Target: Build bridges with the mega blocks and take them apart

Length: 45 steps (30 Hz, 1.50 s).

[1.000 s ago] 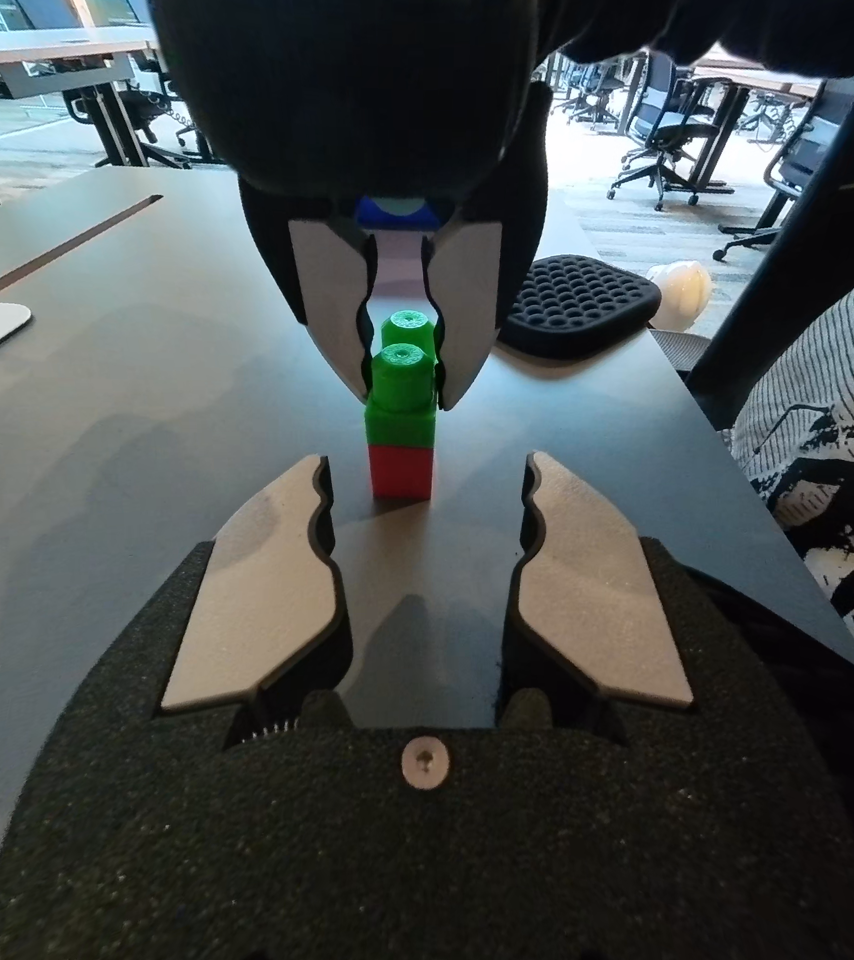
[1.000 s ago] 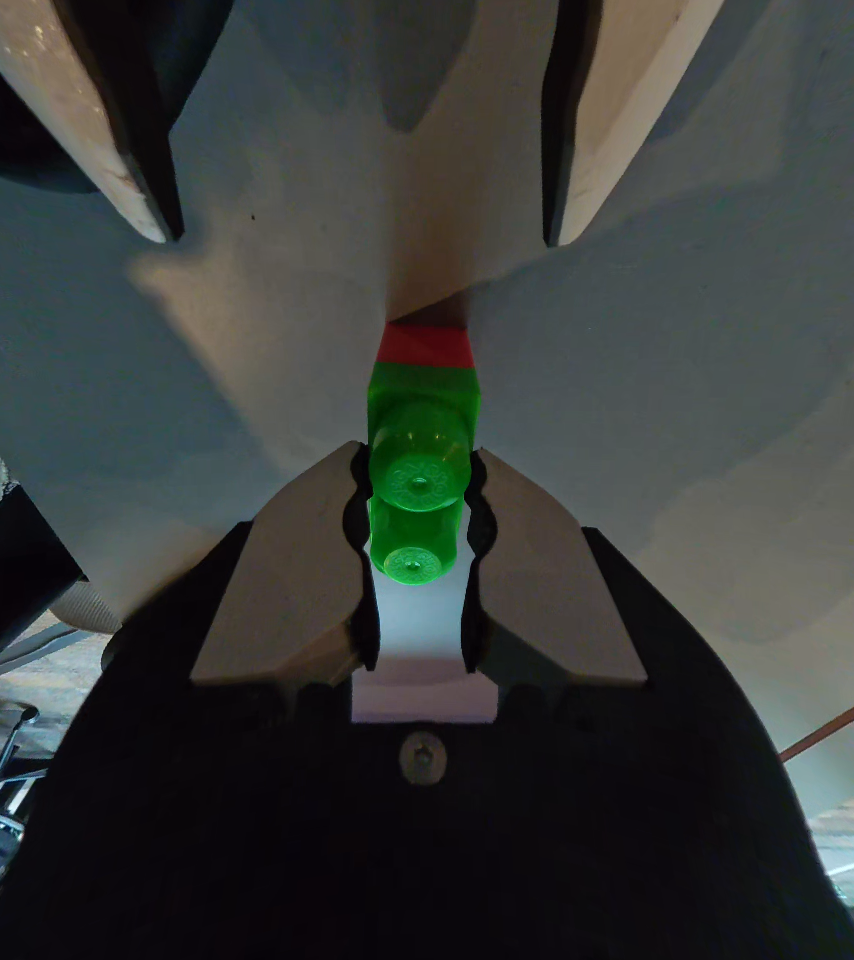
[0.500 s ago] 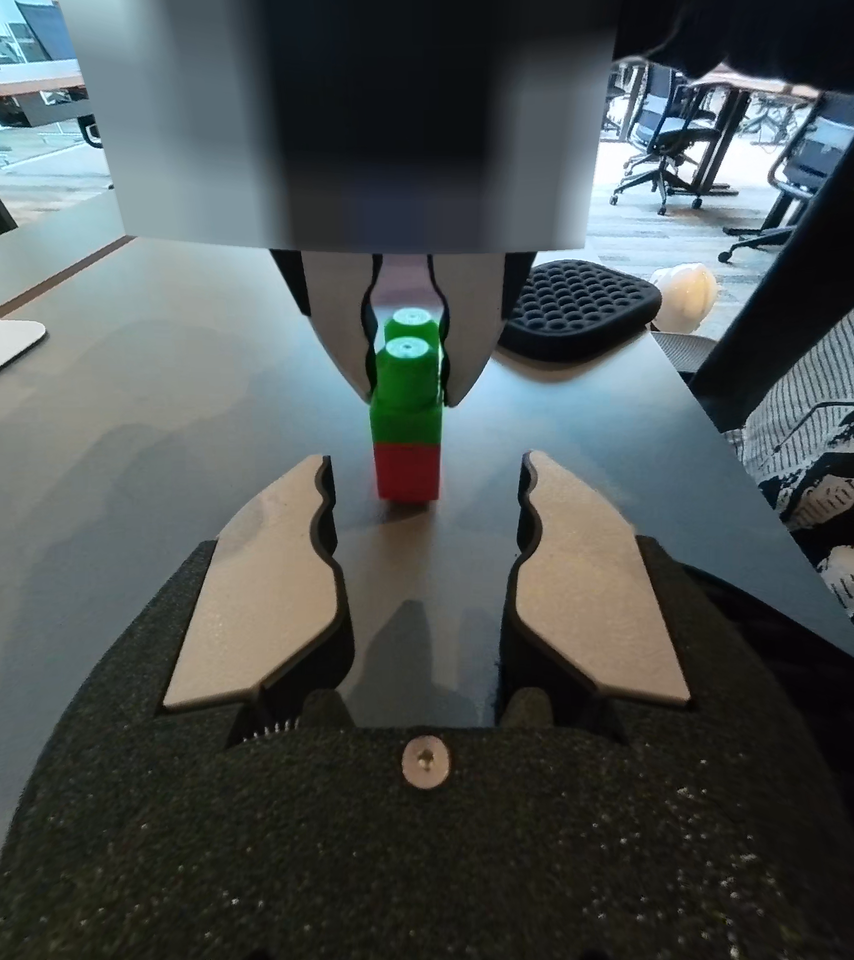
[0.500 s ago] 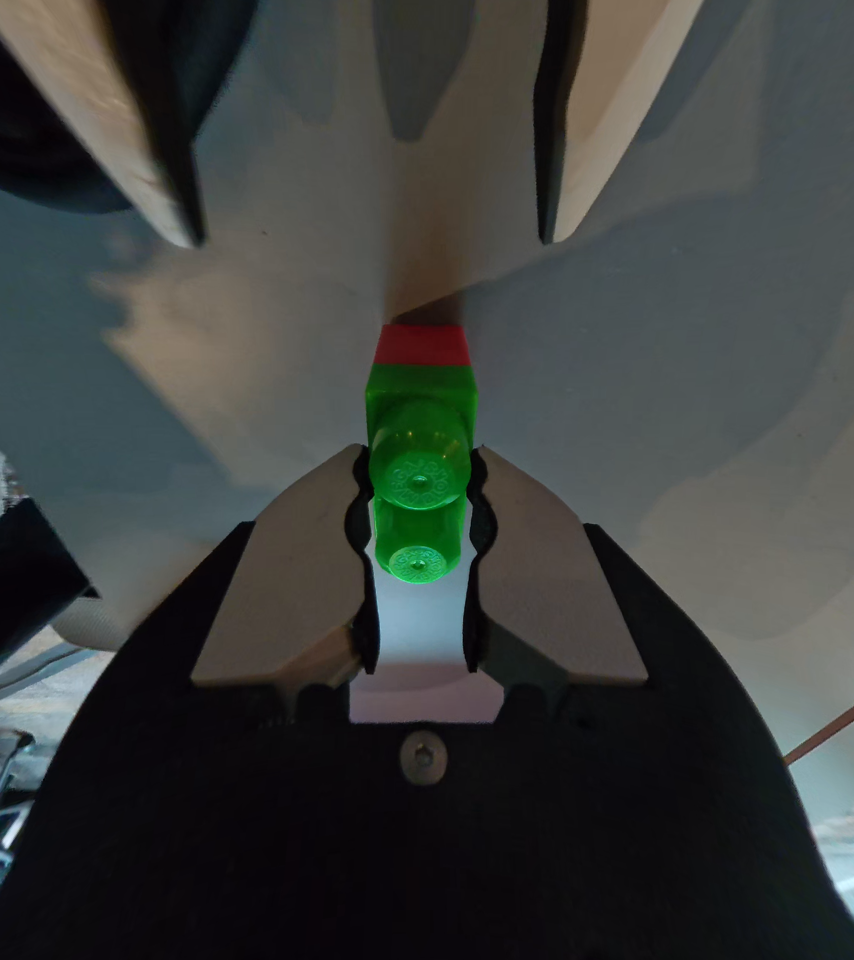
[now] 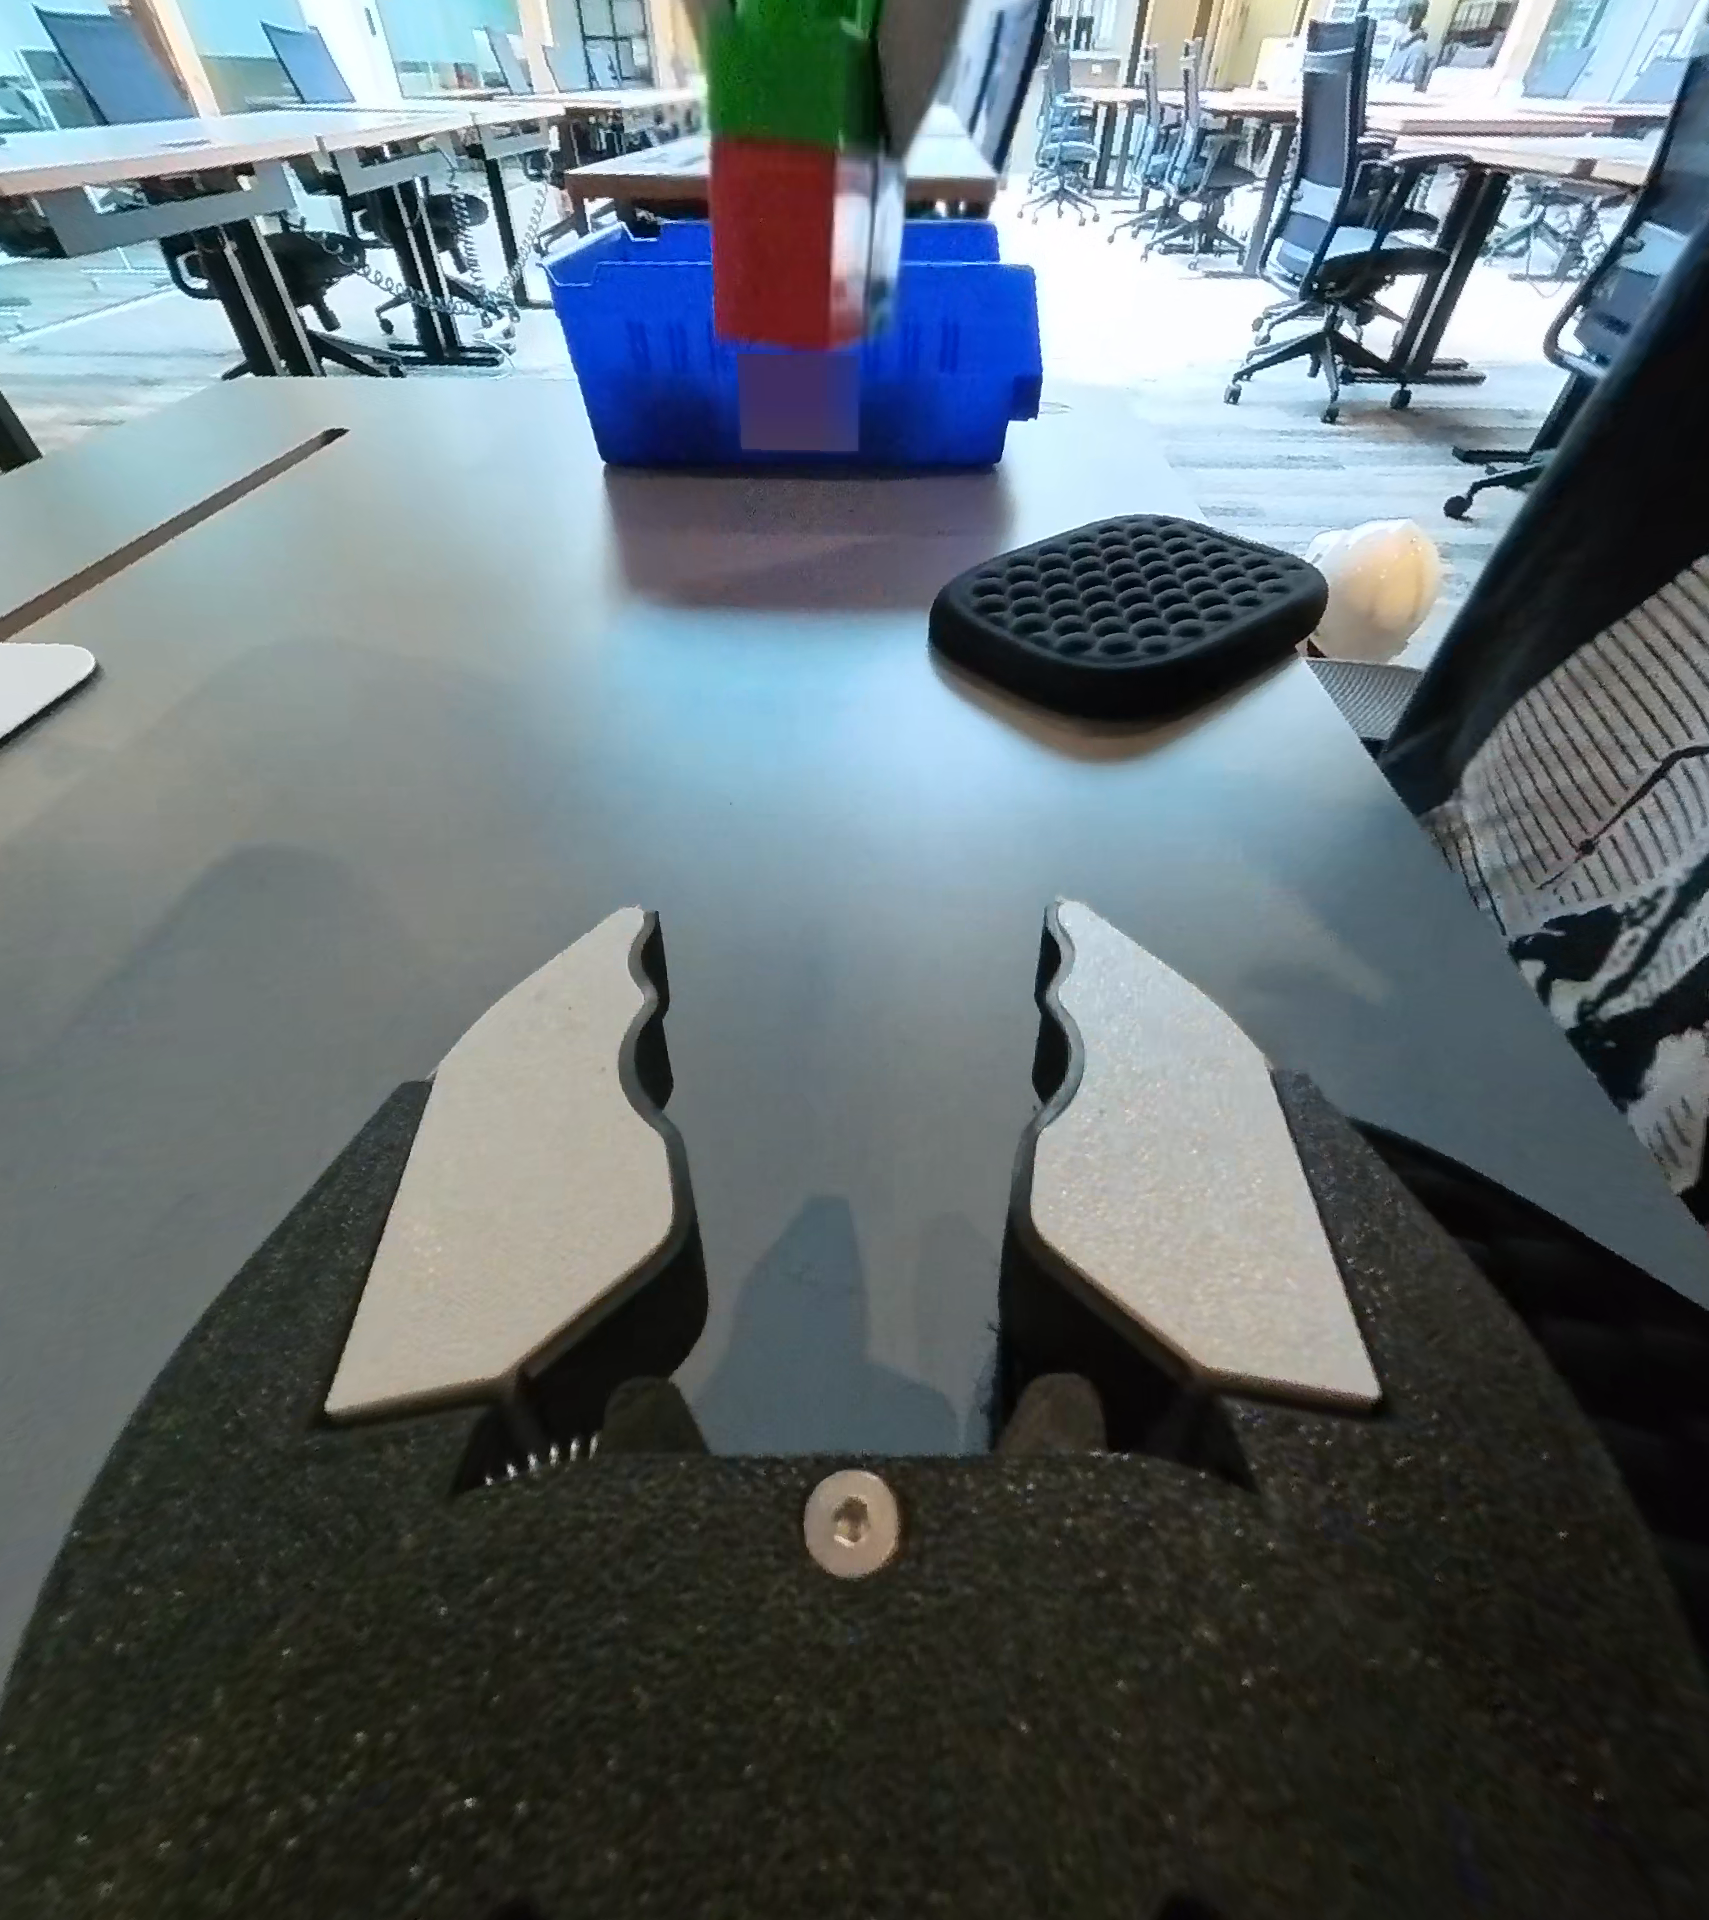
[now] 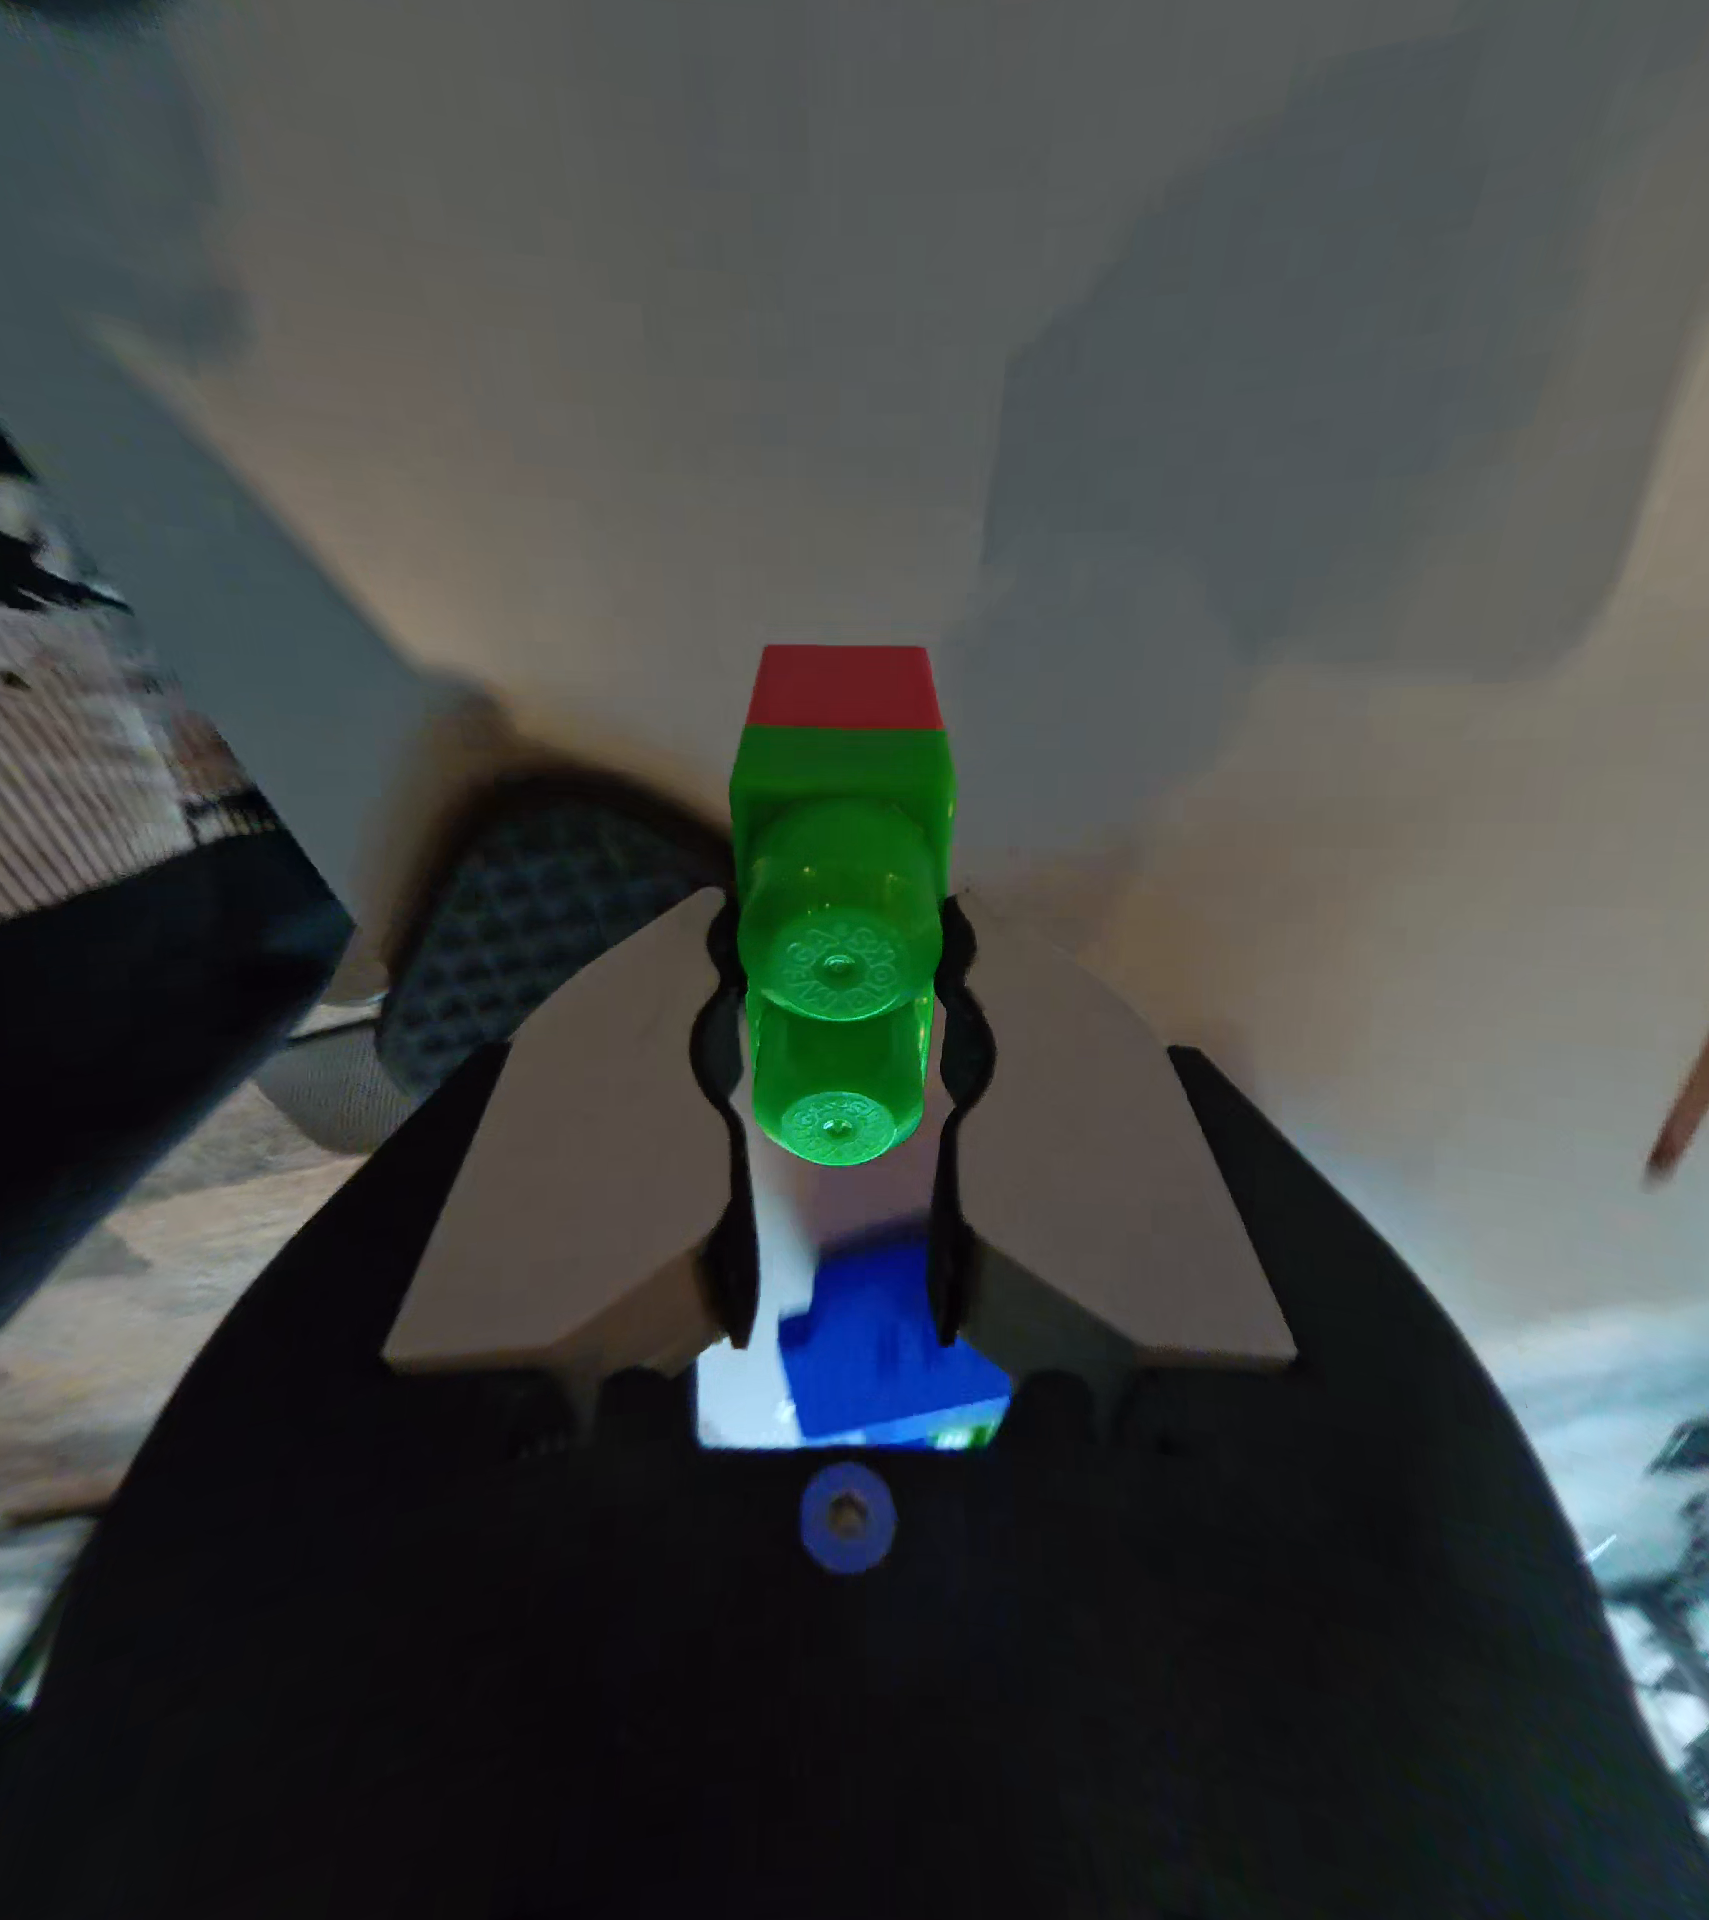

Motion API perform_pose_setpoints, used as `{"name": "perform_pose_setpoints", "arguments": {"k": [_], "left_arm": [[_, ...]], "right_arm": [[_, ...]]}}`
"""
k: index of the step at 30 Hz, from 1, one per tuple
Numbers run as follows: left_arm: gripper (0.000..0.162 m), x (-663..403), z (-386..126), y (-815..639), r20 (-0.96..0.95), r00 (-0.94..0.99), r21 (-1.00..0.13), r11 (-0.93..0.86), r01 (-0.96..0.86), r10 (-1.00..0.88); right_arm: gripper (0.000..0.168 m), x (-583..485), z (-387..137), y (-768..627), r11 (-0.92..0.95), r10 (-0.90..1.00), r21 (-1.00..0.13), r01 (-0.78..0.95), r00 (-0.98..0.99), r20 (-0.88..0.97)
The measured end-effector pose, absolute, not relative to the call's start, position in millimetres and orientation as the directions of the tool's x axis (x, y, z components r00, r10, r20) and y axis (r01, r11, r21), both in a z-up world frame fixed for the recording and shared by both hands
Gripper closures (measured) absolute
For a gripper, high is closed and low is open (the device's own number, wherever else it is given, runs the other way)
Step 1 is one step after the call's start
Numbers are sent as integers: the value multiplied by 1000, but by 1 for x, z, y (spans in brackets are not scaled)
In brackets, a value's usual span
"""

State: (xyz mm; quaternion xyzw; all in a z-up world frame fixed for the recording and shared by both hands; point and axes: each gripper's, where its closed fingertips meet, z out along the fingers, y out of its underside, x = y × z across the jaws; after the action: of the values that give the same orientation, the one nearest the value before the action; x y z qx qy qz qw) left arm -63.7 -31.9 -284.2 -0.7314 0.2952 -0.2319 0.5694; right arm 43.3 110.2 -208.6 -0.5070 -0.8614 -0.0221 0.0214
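The right gripper [image 6: 839, 997] has its jaws clamped on the studs of a green plastic two-stud block [image 6: 839, 935] with a red plastic block [image 6: 842, 688] stuck beneath it; the stack hangs clear above the dark grey counter [image 5: 414, 790], long axis upright, studs up, far ahead of the left gripper [image 5: 848, 1029], whose jaws stand apart and empty, near the blue plastic bin [image 5: 663, 353]

blue bin [image 5: 798, 343] and black honeycomb pad [image 5: 1125, 613] on grey table [image 5: 414, 748]
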Motion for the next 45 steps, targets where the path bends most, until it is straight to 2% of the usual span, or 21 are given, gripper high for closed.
{"name": "perform_pose_setpoints", "arguments": {"k": [9, 14, 18, 33, 45], "left_arm": [[94, -65, -282, -32, 10, 723, -974, -169, -148, -690], [94, -66, -281, -32, 23, 721, -976, -173, -134, -693], [94, -67, -279, -32, 30, 724, -978, -168, -120, -689], [94, -64, -280, -34, 39, 711, -977, -177, -122, -702], [94, -63, -281, -34, 35, 710, -976, -177, -127, -703]], "right_arm": [[133, 175, -180, 241, 28, 989, 68, 997, -37, 140], [133, 261, -180, 294, -232, 963, 69, 970, 219, 158], [133, 309, -189, 311, -361, 927, 48, 931, 353, 129], [133, 328, -251, 304, -468, 883, 15, 883, 468, 24], [133, 335, -303, 309, -515, 857, 46, 856, 515, 23]]}}
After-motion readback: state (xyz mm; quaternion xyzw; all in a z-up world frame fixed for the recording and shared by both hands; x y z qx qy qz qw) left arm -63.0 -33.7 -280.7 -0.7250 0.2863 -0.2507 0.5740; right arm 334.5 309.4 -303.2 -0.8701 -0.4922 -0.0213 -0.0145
